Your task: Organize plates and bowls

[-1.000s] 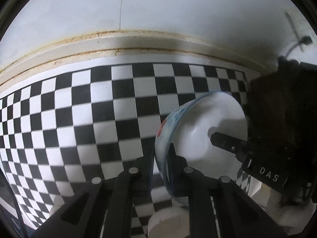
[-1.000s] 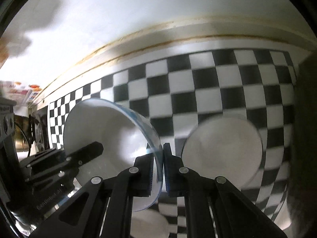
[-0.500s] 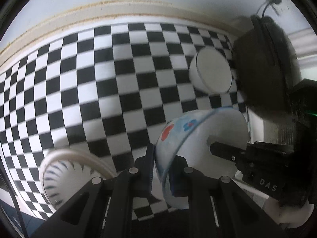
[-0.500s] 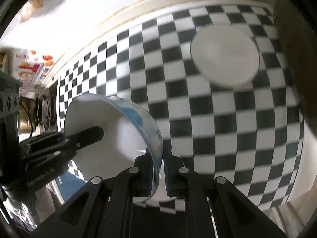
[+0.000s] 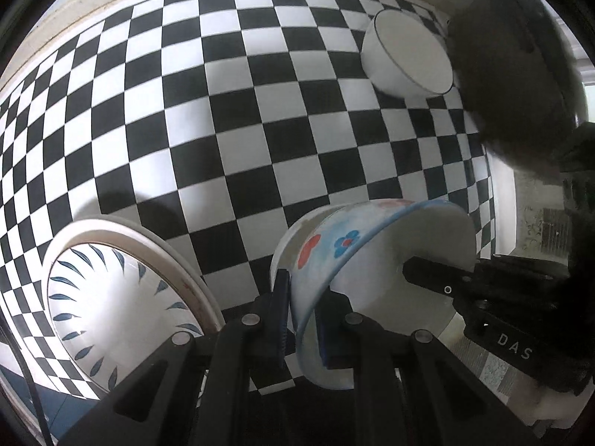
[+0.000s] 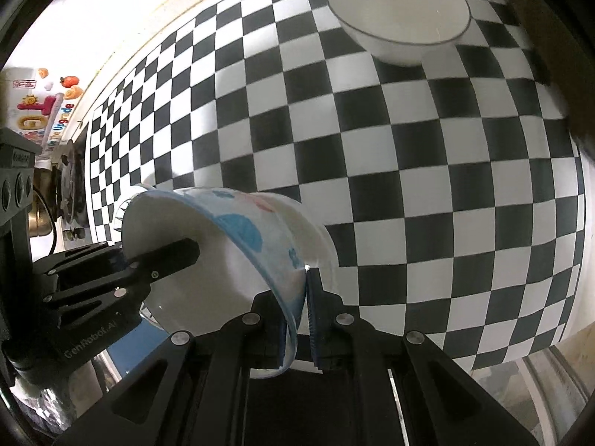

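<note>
Both grippers hold one floral bowl (image 5: 334, 249) by opposite sides of its rim. The left gripper (image 5: 301, 312) is closed on the near wall; the right gripper (image 6: 297, 308) is clamped likewise, its partner's finger showing inside the bowl. The bowl is carried tilted above the checkered table (image 5: 230, 119). Its mouth faces right of the left tool and left of the right tool.

The white bowl (image 6: 398, 15) stands upright, ahead and well apart, slightly right of the right gripper. In my judgement that arm is nearer for stacking. The patterned plate (image 5: 111, 312) lies low and left of the left gripper.
</note>
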Demonstrator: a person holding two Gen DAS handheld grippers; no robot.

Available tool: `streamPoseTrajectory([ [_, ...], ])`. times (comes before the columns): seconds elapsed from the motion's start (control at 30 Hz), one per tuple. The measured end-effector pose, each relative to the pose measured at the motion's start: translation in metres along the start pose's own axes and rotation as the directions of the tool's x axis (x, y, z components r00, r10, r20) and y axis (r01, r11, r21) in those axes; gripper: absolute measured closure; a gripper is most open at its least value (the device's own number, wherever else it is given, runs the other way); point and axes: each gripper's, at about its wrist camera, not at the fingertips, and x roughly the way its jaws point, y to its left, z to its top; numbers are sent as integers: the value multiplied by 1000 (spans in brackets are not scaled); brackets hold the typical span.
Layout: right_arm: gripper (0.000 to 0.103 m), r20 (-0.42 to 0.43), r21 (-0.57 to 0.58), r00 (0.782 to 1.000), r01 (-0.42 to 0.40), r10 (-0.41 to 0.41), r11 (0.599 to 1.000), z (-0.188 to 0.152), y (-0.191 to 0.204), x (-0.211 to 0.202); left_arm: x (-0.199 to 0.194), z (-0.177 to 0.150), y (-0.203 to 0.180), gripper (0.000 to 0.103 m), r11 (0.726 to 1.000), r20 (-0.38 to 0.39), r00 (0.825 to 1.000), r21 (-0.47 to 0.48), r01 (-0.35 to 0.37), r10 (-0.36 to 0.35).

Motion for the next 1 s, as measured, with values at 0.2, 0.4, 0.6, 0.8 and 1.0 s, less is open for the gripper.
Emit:
streamPoseTrajectory([
  [0.2,92,-26,3,1000,1,-1,1000,2,-1,11,9,-4,0,93,1000,-18,999,-6,-27,27],
  [0.4,92,-70,-1,997,18,-18,1000,3,4,25,21,-10,-2,92,998,-46,997,-5,-61,60],
  [0.6,87,-73,20,997,22,-20,1000,4,-1,30,22,-11,1,92,997,-45,996,-13,-77,76],
  [0.8,87,-64,6,998,29,-28,1000,5,1,26,20,-13,2,92,996,-63,995,-32,-79,77],
  [1.0,87,-47,-4,998,35,-35,999,-2,-1,17,14,-16,-4,92,996,-51,996,-30,-79,77],
])
